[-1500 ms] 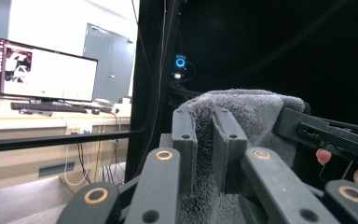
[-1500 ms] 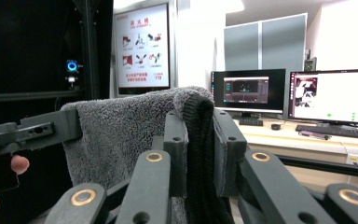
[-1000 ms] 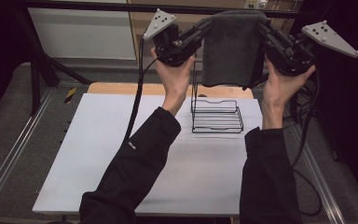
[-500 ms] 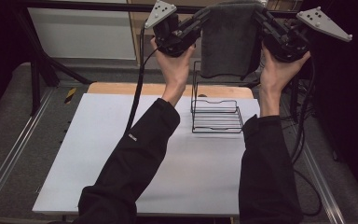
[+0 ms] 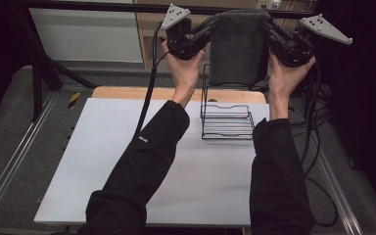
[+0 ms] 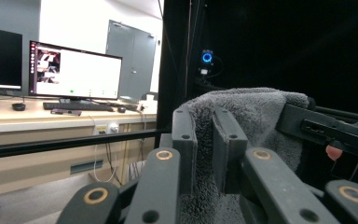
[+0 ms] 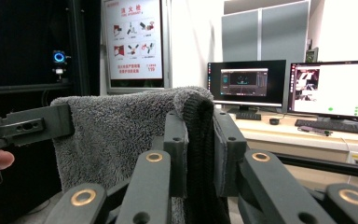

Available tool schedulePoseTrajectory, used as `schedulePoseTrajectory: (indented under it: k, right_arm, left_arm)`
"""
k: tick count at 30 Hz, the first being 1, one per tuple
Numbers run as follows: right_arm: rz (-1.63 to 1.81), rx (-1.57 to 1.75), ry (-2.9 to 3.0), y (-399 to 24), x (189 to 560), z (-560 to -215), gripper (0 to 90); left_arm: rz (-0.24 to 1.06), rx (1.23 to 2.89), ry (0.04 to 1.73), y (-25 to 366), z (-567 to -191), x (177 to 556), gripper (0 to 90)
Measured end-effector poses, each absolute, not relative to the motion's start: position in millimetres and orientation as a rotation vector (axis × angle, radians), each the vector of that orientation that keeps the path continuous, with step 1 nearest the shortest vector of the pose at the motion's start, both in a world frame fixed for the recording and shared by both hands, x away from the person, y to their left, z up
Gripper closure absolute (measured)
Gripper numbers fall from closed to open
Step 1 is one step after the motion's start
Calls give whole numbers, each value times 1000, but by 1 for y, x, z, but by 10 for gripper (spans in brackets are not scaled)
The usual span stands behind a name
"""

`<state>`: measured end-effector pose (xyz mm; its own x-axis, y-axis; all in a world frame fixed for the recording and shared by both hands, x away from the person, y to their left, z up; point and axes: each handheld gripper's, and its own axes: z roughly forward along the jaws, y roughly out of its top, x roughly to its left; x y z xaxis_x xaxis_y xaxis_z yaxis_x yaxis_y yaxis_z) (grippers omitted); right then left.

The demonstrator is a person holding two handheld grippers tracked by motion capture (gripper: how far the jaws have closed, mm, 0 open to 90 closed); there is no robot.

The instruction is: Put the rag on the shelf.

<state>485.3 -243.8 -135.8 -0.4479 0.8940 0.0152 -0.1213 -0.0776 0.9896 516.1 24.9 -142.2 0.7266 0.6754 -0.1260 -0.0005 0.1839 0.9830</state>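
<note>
Layout, as I see it: towel hangs between my left gripper and right gripper, above the wire rack. Rack stands on the surface, toward its far right. Monitors on a desk behind.

**A lab room with desks, screens and dark curtains**

The white rectangular table has a pale wooden strip along its 12 o'clock edge and stands on grey carpeted floor. A black metal bar crosses beyond it. At 12 o'clock a long light wooden desk carries lit computer monitors and a black keyboard. Behind them stand white walls and a grey door. Black curtain hangs at 3 o'clock; a red-and-white instruction poster hangs at 9 o'clock.
</note>
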Motion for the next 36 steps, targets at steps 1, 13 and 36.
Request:
schedulePoseTrajectory:
  k: [1,13,36]
  right_arm:
    - [1637,888,1408,-244,486,-138,789]
    - [1619,937,1456,-251,483,-167,789]
    - [1594,1007,1520,-269,475,-210,787]
  left_arm:
    - [524,1321,631,25,-144,517,805]
    - [480,1388,624,23,-171,516,804]
    - [437,1511,595,13,-202,511,804]
